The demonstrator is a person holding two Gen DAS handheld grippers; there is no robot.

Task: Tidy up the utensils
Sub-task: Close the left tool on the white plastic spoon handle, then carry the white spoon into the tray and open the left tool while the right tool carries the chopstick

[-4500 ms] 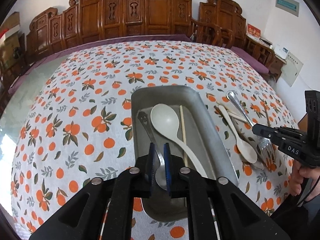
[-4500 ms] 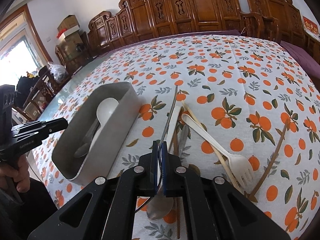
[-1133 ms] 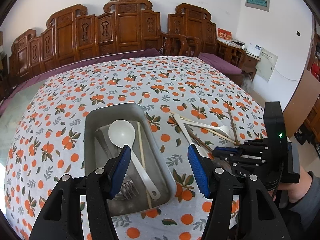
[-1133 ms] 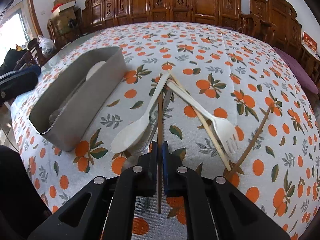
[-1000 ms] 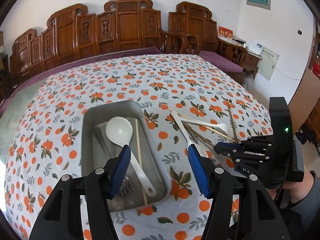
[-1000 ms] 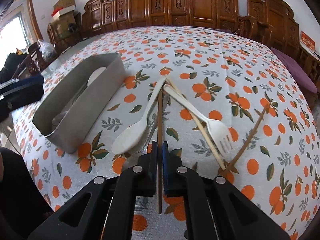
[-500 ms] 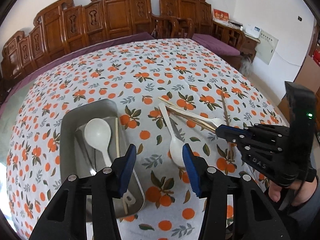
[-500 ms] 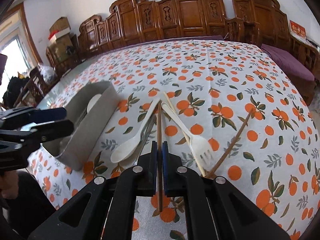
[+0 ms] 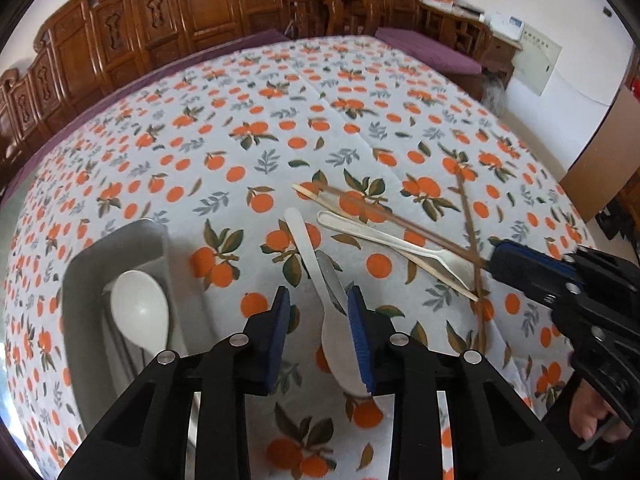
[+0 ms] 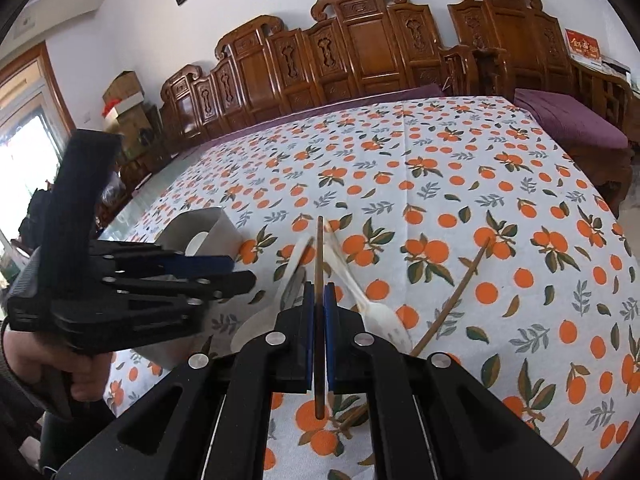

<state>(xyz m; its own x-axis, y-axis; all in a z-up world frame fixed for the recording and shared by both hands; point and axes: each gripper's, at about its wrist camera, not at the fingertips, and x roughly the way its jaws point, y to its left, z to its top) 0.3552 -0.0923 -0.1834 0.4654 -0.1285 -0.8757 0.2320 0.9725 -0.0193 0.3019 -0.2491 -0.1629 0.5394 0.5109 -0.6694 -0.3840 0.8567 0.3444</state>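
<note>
The left gripper (image 9: 316,320) is covering part of the white spoon (image 9: 340,344) lying on the tablecloth (image 9: 240,128); the spoon's bowl is passing behind the blue pad on its right, so whether that pad is touching it cannot be told. Left of the spoon, the metal tray (image 9: 80,280) is being cut off by the gripper's black arms, and the handle of the ladle (image 9: 138,312) inside is disappearing behind them. Right of the spoon, the right gripper (image 9: 496,264) is blurring, its grip on the brown chopstick (image 9: 420,232) unclear there

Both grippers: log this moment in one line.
left gripper: closing around white spoon, not gripped | right gripper: shut on dark chopstick | metal tray: holds white ladle spoon
</note>
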